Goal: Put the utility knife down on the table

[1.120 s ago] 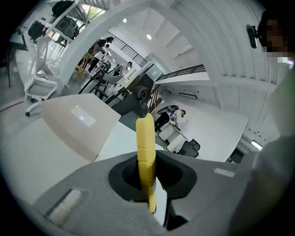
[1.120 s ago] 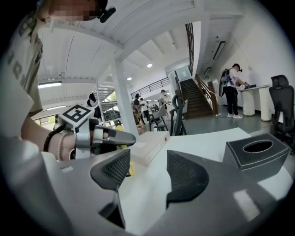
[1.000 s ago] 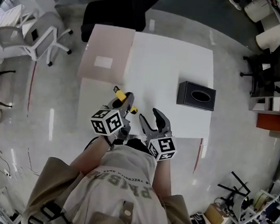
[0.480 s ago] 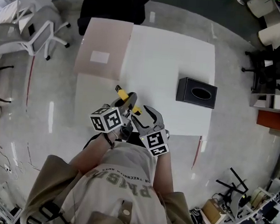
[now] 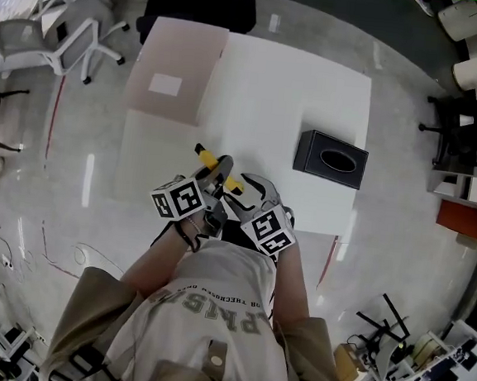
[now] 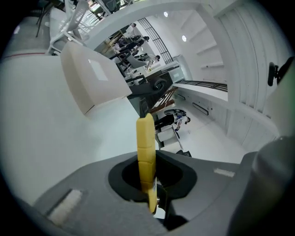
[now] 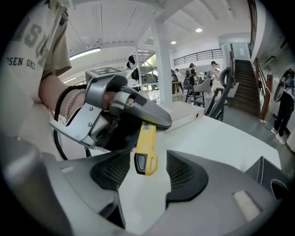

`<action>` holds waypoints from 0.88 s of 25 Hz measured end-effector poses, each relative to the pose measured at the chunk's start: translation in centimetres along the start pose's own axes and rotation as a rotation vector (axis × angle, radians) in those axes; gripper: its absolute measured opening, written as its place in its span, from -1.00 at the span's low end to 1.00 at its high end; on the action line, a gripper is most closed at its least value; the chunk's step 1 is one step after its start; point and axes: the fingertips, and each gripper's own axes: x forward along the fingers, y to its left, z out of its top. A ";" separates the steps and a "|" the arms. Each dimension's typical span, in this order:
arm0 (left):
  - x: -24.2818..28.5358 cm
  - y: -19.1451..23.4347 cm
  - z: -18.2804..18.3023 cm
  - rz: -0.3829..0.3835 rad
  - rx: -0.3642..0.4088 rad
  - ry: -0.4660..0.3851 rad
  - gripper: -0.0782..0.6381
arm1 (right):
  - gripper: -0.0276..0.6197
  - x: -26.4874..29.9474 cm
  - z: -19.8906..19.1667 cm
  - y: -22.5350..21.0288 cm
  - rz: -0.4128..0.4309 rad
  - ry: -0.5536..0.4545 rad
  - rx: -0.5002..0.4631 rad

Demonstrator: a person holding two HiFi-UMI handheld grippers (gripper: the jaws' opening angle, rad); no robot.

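L gripper (image 6: 152, 186) fingers clamped on yellow utility knife (image 6: 146, 138) over table (image 5: 296, 99); R gripper (image 7: 150, 173) fingers apart, knife end between them

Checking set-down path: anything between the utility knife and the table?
Nothing visible lies on the table under the utility knife in the left gripper. The right gripper has open jaws flanking its end; the black box sits aside.

My shirt (image 7: 39, 32): small print ends "OSEN ONES"; big letters cut off. Utility knife (image 7: 146, 147) label: unreadable.
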 end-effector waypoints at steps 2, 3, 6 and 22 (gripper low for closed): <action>0.2 -0.3 -1.1 -0.023 -0.051 0.012 -0.69 | -0.21 -0.4 -0.8 0.1 0.044 0.027 -0.027; 0.3 -0.4 -1.6 -0.032 -0.063 0.016 -0.69 | -0.26 -0.5 -1.2 0.1 0.064 0.043 -0.044; 0.4 -0.4 -2.4 -0.035 -0.066 0.008 -0.69 | -0.27 -0.7 -2.1 0.5 0.121 0.094 -0.118; -0.1 2.0 -3.2 0.042 -0.074 -0.053 -0.65 | -0.42 0.2 -4.2 1.5 0.241 0.154 -0.310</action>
